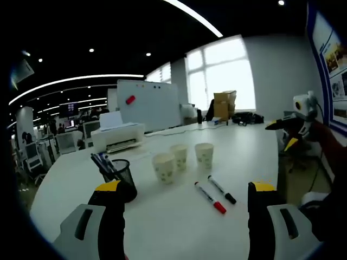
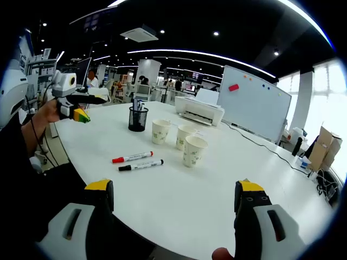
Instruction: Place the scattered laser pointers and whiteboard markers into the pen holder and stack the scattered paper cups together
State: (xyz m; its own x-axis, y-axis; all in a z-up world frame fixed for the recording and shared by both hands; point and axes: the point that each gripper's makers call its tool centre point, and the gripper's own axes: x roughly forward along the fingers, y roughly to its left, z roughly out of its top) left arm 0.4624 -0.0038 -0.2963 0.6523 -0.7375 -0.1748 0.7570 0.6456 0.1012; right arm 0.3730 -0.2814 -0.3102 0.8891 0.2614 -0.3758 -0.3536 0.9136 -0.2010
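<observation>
Three upright paper cups [image 1: 164, 167] [image 2: 161, 131] stand apart in a loose row on the white table [image 1: 179, 227] [image 2: 179, 200]. Left of them is a black mesh pen holder [image 1: 120, 172] [image 2: 137, 118] with a few pens in it. A red-capped marker [image 1: 210, 197] [image 2: 132, 157] and a black-capped marker [image 1: 222, 189] [image 2: 141, 165] lie side by side in front of the cups. My left gripper [image 1: 185, 188] [image 2: 89, 107] is open and holds nothing, short of the markers. My right gripper [image 2: 174, 189] [image 1: 282, 135] is open too, hovering at the table's near edge.
A white printer [image 1: 118, 135] [image 2: 198, 111] sits behind the cups, and a whiteboard [image 1: 149, 103] [image 2: 255, 105] stands beyond it. A cardboard box [image 1: 225, 104] [image 2: 325, 146] is at the far end. A cable runs across the table past the printer.
</observation>
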